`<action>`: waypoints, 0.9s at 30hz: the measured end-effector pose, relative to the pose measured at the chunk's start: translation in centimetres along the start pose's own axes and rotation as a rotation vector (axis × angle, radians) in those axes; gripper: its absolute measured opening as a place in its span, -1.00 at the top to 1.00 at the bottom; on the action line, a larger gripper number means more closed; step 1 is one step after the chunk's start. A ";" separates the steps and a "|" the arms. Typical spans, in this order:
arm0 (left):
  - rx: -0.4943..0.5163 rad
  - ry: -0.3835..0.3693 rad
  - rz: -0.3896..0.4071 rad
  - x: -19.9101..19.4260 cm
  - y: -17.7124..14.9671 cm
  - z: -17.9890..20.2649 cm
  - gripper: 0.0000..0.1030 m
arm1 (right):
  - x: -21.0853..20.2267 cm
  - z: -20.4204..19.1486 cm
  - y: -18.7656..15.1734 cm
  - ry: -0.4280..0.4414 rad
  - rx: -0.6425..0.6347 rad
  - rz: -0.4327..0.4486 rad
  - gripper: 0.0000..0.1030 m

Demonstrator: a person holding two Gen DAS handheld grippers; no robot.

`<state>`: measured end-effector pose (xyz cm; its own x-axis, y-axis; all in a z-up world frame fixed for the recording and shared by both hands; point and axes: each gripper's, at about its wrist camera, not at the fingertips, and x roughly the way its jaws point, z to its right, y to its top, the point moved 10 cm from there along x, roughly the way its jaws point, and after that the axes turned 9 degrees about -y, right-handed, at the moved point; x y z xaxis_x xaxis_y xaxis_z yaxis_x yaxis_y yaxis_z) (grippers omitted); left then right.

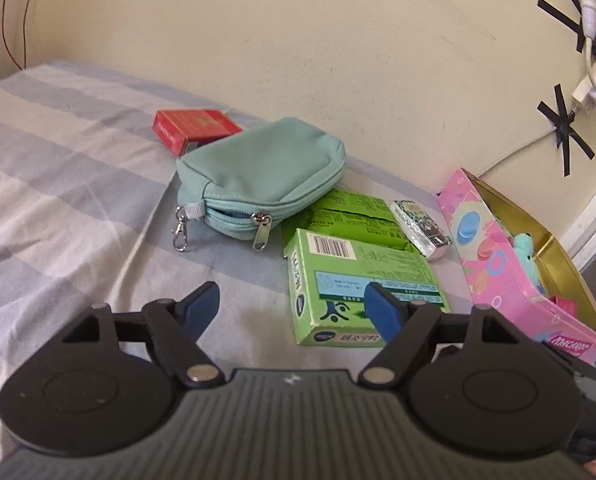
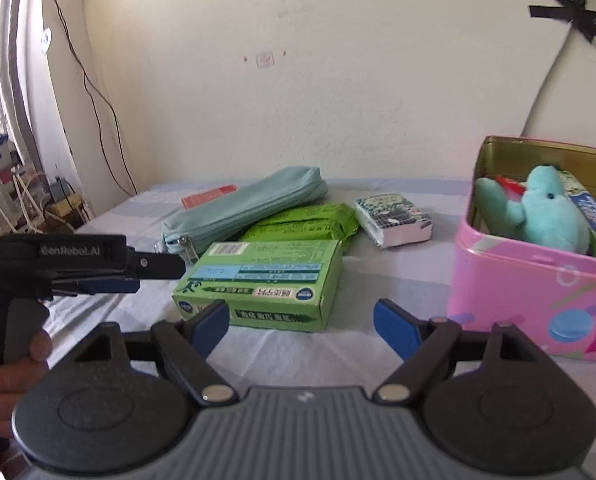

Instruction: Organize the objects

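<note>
The right gripper (image 2: 300,322) stands wide open and empty low in the right wrist frame, its blue pads spread just short of the green box (image 2: 266,280), which lies flat on the striped bedsheet (image 2: 398,288) at frame centre. The left gripper (image 1: 294,308) is likewise open and holds nothing; in its own view the right pad overlaps the same green box (image 1: 358,280), though whether it touches the carton or only hovers in front of it I cannot tell.

Judging by the pink tin (image 2: 538,292) at the right edge, already holding a teal plush toy (image 2: 546,208) and a toothpaste box (image 2: 594,220), the step in hand looks like picking the next loose item to stow, most likely the green box. That calls for one gripper to advance, straddle the carton across its narrow sides and close, then lift it right toward the tin.

Behind the box lie green packets (image 2: 310,220), a small patterned pack (image 2: 394,216), a teal zip pouch (image 2: 242,204) and, farthest back, a red box (image 1: 194,128). The packets sit tight against the carton's far edge and could be dragged along; the tin looks fairly full, so room may be tight.
</note>
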<state>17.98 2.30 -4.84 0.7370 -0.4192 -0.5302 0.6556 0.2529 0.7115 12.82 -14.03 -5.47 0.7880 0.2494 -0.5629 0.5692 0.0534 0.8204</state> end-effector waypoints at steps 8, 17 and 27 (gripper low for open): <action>0.061 -0.074 -0.050 2.7 -0.7 1.4 -0.26 | 5.0 -3.7 -0.4 0.011 -0.187 -0.081 -0.56; 0.136 -0.119 0.055 -1.3 0.6 6.1 -0.24 | -1.0 -3.7 0.3 -0.093 -0.281 0.156 -0.32; 0.366 -0.284 0.112 1.6 1.4 19.9 -0.24 | -8.0 7.0 3.5 -0.282 -0.164 0.341 -0.33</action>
<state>16.78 -15.41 4.46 0.6924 -0.6417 -0.3299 0.4363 0.0081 0.8998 10.13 -22.63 1.21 0.9694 0.0085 -0.2453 0.2402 0.1713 0.9555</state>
